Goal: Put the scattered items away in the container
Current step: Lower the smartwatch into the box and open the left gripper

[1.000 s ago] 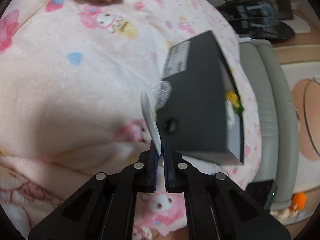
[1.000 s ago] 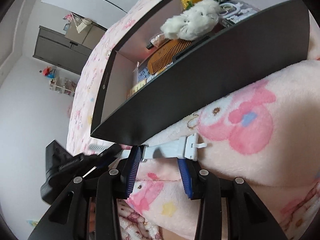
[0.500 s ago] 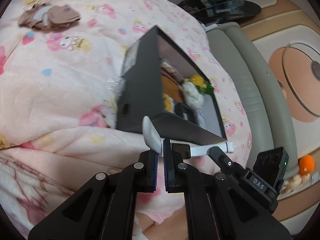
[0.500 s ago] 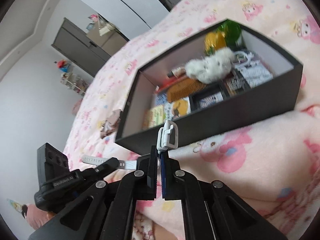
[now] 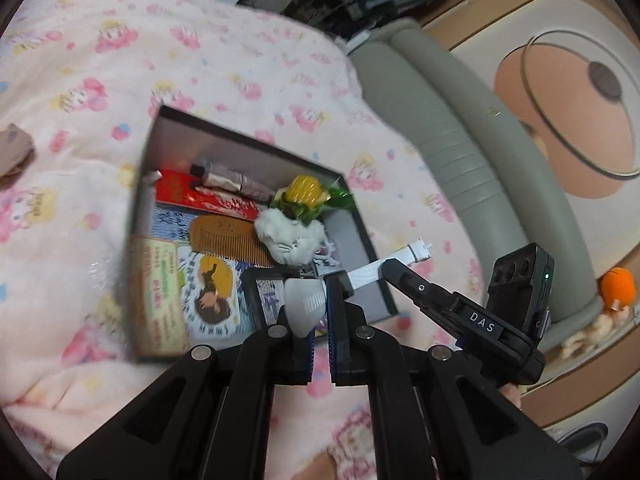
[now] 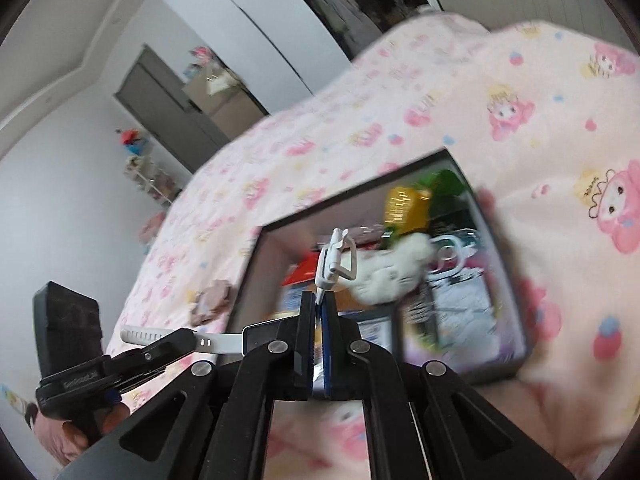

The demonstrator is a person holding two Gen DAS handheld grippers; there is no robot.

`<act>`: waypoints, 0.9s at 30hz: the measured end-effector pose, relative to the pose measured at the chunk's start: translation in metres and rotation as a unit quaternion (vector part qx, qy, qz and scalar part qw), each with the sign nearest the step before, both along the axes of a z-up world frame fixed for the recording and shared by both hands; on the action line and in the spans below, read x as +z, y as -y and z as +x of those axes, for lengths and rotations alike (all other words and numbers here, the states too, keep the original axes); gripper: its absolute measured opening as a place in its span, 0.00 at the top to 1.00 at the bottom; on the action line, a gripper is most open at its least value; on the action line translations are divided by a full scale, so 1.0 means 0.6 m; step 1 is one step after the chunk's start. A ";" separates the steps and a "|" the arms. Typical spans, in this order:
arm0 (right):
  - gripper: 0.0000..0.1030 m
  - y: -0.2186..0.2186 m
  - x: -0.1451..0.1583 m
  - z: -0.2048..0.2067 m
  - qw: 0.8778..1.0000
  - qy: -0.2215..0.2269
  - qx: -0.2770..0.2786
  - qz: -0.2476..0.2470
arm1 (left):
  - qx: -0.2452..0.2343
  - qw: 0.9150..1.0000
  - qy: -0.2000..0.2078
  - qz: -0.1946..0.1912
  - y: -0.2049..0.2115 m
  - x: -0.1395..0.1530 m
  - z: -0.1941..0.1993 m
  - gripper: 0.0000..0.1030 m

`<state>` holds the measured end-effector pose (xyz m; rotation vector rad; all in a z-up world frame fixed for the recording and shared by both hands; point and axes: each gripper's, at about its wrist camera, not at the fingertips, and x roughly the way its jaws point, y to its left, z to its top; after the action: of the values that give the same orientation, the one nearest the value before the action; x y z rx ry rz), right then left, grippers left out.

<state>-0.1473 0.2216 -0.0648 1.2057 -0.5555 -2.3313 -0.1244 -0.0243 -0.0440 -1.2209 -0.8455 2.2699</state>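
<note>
A white-strapped smartwatch [image 5: 306, 300] hangs between both grippers above the near edge of the black box [image 5: 260, 148]. My left gripper [image 5: 318, 312] is shut on its perforated strap end. My right gripper [image 6: 318, 320] is shut on the buckle strap [image 6: 334, 260]. In the right wrist view the watch face [image 6: 260, 338] and perforated strap [image 6: 160, 336] lead to the left gripper [image 6: 176, 344]. In the left wrist view the right gripper [image 5: 394, 270] pinches the buckle strap [image 5: 400, 260]. The box holds a wooden comb [image 5: 224, 236], white plush [image 5: 292, 236], toy corn [image 5: 304, 194] and packets.
The box [image 6: 500, 264] rests on a pink cartoon-print blanket [image 5: 240, 60]. A brown cloth [image 5: 14, 152] lies on the blanket at the left, also in the right wrist view [image 6: 212, 300]. A grey padded bed edge [image 5: 460, 152] runs at the right, with an orange toy [image 5: 618, 288] beyond it.
Both grippers have lifted the watch from the blanket and carried it over the near edge of the box. The right gripper, open a second ago, shut on the buckle strap.
</note>
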 end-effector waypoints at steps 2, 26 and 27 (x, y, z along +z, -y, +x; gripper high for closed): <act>0.99 -0.002 -0.025 -0.011 0.999 0.031 0.000 0.013 | -0.004 1.000 0.030 -0.007 -0.015 -0.027 -0.029 0.97; 0.72 0.003 0.028 -0.012 0.989 -0.049 -0.023 0.137 | 0.058 0.990 0.058 -0.111 -0.008 -0.038 -0.043 0.80; 0.72 0.015 0.021 -0.026 0.988 -0.036 -0.005 0.152 | 0.054 0.990 0.060 -0.113 -0.012 -0.037 -0.048 0.80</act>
<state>-0.1628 0.2125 -0.0524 1.2426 -0.1847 -2.5232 -0.1530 -0.0170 -0.0665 -1.4546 -0.7274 2.4542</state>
